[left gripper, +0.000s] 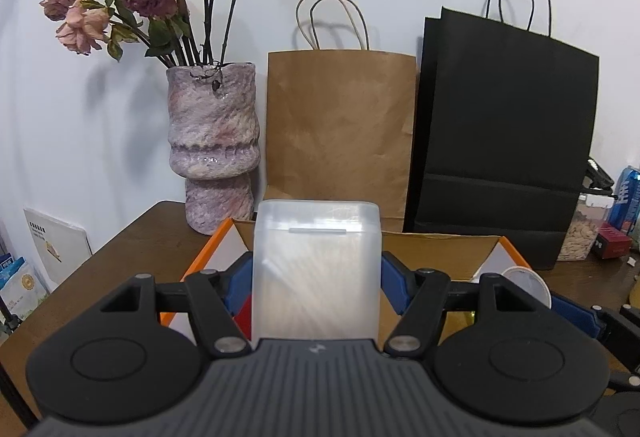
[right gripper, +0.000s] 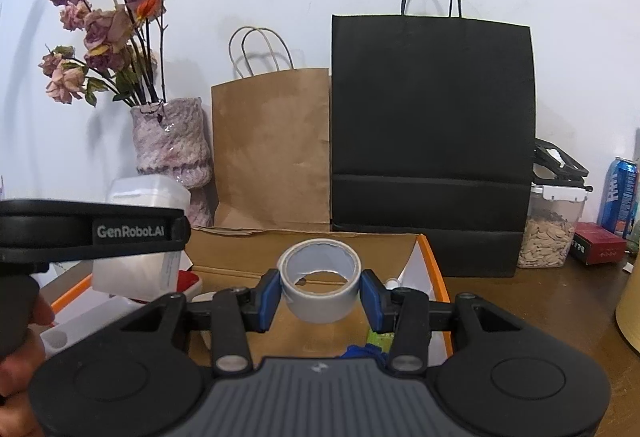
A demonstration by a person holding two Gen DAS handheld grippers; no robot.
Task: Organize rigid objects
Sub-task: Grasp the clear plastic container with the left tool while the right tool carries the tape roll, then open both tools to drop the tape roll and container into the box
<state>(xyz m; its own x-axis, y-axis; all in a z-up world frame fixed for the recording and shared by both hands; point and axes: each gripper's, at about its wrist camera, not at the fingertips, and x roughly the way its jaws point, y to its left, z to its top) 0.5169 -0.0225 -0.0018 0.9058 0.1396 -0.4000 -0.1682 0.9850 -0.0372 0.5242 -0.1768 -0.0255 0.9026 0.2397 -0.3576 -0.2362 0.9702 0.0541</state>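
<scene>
My left gripper (left gripper: 316, 283) is shut on a frosted translucent plastic box (left gripper: 317, 269) with a lid, held upright above an open cardboard box (left gripper: 436, 241) with orange edges. The same plastic box (right gripper: 140, 237) shows at the left of the right wrist view, with the left gripper's black body in front of it. My right gripper (right gripper: 320, 293) is shut on a roll of white tape (right gripper: 320, 279), its blue pads pressing both sides, above the cardboard box (right gripper: 304, 249). Inside the box lie a red item (right gripper: 188, 279), a blue and green item (right gripper: 368, 347) and white pieces.
A marbled vase (left gripper: 214, 149) with dried roses, a brown paper bag (left gripper: 340, 133) and a black paper bag (left gripper: 504, 141) stand against the wall behind the box. At the right are a clear container of seeds (right gripper: 548, 229), a blue can (right gripper: 622, 193) and a red packet (right gripper: 598, 247). A person's hand (right gripper: 24, 357) holds the left gripper.
</scene>
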